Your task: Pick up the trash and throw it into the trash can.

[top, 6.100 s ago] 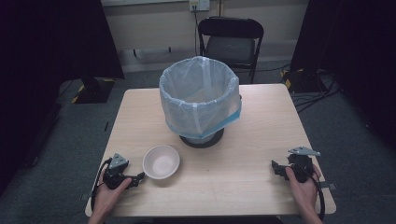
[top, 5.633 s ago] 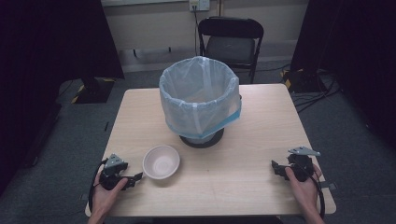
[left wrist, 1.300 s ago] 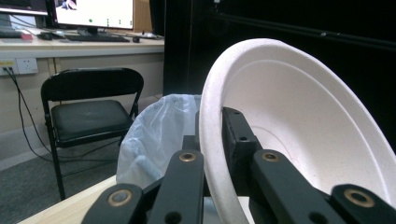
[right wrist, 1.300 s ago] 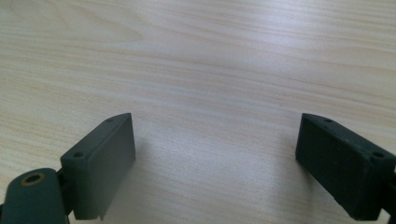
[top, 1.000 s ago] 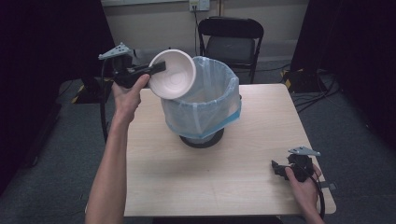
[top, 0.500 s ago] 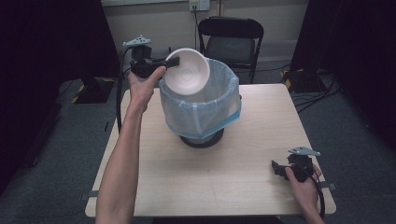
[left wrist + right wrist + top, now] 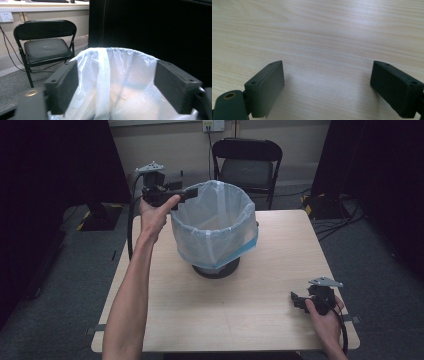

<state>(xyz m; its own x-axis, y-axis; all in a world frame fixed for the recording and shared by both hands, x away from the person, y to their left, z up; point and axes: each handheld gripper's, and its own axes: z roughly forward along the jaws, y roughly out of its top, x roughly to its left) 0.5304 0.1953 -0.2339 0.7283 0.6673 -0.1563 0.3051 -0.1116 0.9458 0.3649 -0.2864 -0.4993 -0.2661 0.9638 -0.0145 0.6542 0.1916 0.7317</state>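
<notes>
Left gripper (image 7: 187, 194) is held high at the far-left rim of the bin (image 7: 214, 227), jaws spread wide with nothing between them; the left gripper view looks between them down into the white liner bag (image 7: 112, 82). A pale rounded shape shows low inside the bag, too blurred to name.

Right gripper (image 7: 298, 301) rests on the table (image 7: 200, 310) at the near right corner, well apart from the bin. Its jaws stand wide apart over bare wood (image 7: 324, 50), holding nothing.

Judgement: step in hand looks like a release over the bin mouth, with the hand now free to leave.

To do it well:
- lift the left gripper straight up and clear of the rim first, then bring it toward the near left; the liner is thin and loose at the edge, and a jaw could snag it
- mind the trailing cable (image 7: 131, 220) near the bin wall
- leave the right gripper parked.

A folding chair (image 7: 247, 162) stands beyond the table's far edge.
</notes>
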